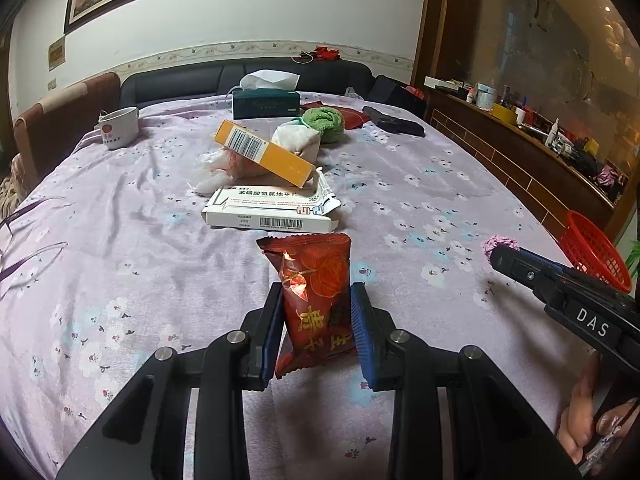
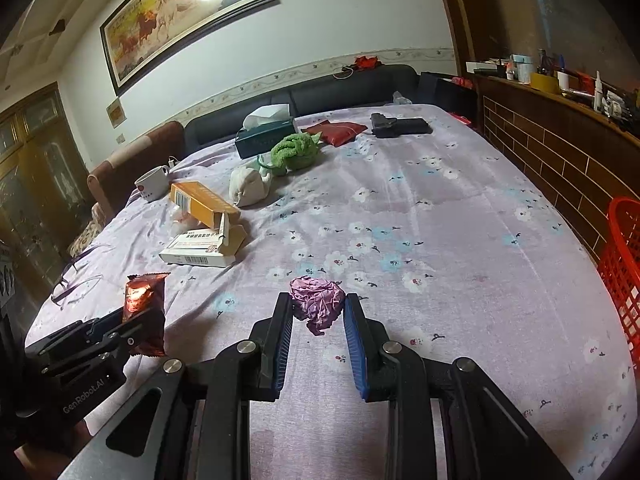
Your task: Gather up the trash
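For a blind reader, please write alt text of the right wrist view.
The right hand-held gripper closes around a crumpled purple paper on a flowered tablecloth. At left, the left hand-held gripper holds a red wrapper; a red basket stands at right.

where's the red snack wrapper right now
In the left wrist view, the red snack wrapper stands between the left gripper pads, just in front of the white medicine box.

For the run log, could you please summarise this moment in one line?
left tool: shut on red snack wrapper | right tool: shut on purple paper ball | red basket: right
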The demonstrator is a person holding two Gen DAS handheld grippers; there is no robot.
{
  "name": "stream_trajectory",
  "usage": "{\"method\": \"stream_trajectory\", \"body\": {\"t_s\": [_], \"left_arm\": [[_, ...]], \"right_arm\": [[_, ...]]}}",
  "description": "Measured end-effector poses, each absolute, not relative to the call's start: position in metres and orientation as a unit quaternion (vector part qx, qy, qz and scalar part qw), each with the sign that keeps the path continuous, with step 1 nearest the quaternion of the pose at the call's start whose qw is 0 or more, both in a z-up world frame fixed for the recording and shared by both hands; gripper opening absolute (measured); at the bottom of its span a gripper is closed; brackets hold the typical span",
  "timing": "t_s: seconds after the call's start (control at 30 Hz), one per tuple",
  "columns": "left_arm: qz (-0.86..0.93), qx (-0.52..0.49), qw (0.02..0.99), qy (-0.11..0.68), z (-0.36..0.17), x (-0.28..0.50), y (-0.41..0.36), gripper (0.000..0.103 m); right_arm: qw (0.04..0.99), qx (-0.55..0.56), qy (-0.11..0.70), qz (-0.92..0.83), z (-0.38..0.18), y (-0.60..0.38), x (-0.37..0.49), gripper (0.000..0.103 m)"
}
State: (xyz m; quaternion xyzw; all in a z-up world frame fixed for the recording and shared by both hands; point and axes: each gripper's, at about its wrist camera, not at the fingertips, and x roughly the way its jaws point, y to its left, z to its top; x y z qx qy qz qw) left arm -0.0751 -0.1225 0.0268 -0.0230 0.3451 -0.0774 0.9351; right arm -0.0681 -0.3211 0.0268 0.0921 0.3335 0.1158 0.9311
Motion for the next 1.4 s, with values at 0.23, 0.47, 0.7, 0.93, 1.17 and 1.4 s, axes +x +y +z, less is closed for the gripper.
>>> {"method": "stream_trajectory", "body": {"t_s": [0.23, 0.47, 0.7, 0.93, 1.17, 1.4], "left_arm": [[-0.08, -0.024, 0.934, 0.347, 0.0268, -0.0744, -0.122, 0.031], [-0.08, -0.024, 0.934, 0.347, 0.0269, -0.0744, -0.1216, 0.031], [-0.08, -0.025, 0.934, 0.347, 0.0271, -0.0746, -0.1216, 0.031], [-0.079, -0.025, 0.934, 0.347, 0.0272, -0.0746, -0.1216, 0.031], [-0.079, -0.025, 0.934, 0.346, 0.0275, -0.0747, -0.1214, 0.031], [-0.08, -0.025, 0.934, 0.347, 0.0274, -0.0748, -0.1213, 0.031]], "right_arm": [[0.93, 0.093, 0.336, 0.118, 0.0255, -0.3214, -0.0661, 0.028], [0.93, 0.095, 0.335, 0.117, 0.0256, -0.3219, -0.066, 0.028], [0.93, 0.095, 0.335, 0.118, 0.0256, -0.322, -0.0659, 0.028], [0.931, 0.096, 0.332, 0.118, 0.0267, -0.3227, -0.0662, 0.028], [0.931, 0.096, 0.331, 0.118, 0.0277, -0.3231, -0.0665, 0.028], [0.931, 0.096, 0.331, 0.118, 0.0287, -0.3235, -0.0669, 0.028]]}}
